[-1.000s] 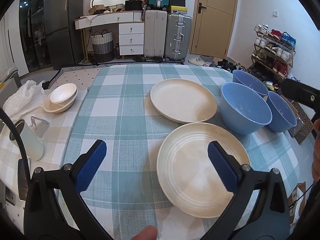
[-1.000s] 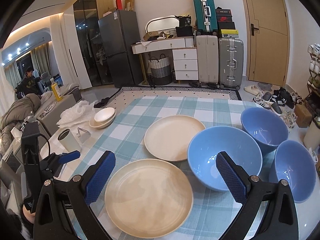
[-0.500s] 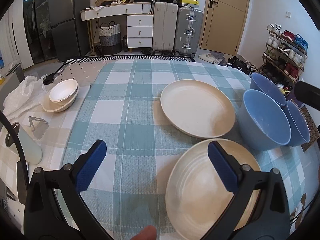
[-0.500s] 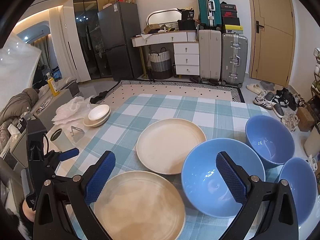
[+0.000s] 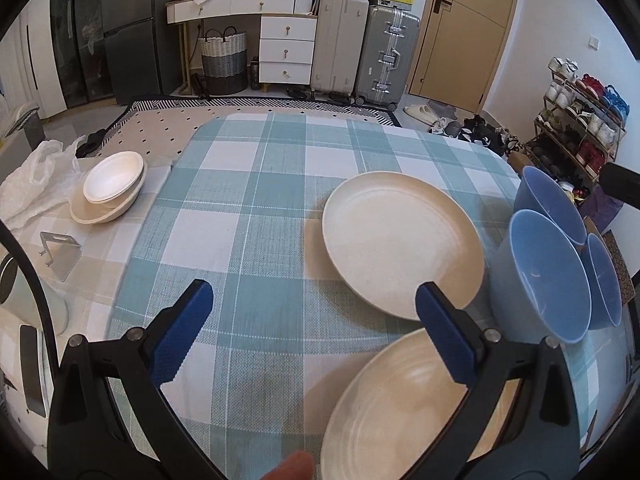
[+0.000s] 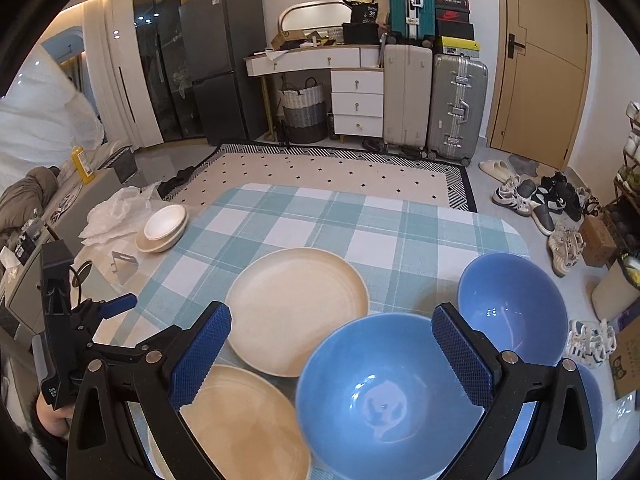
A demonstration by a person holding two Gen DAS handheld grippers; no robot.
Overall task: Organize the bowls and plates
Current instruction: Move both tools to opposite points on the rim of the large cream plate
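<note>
The right gripper [image 6: 332,350], jaws spread, hovers over the nearest blue bowl [image 6: 384,396]. The left gripper [image 5: 316,334], also spread, has the near plate [image 5: 400,412] under its right finger.

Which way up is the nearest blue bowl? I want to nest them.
Upright and empty: the nearest blue bowl shows its open mouth and bare, glossy inside in the right wrist view.

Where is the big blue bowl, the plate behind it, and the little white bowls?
nearest blue bowl [image 6: 384,396], right wrist view, inside bottom.
far cream plate [image 6: 296,304], right wrist view, flat middle.
stacked white bowls [image 5: 113,178], left wrist view, inside of the top bowl.
</note>
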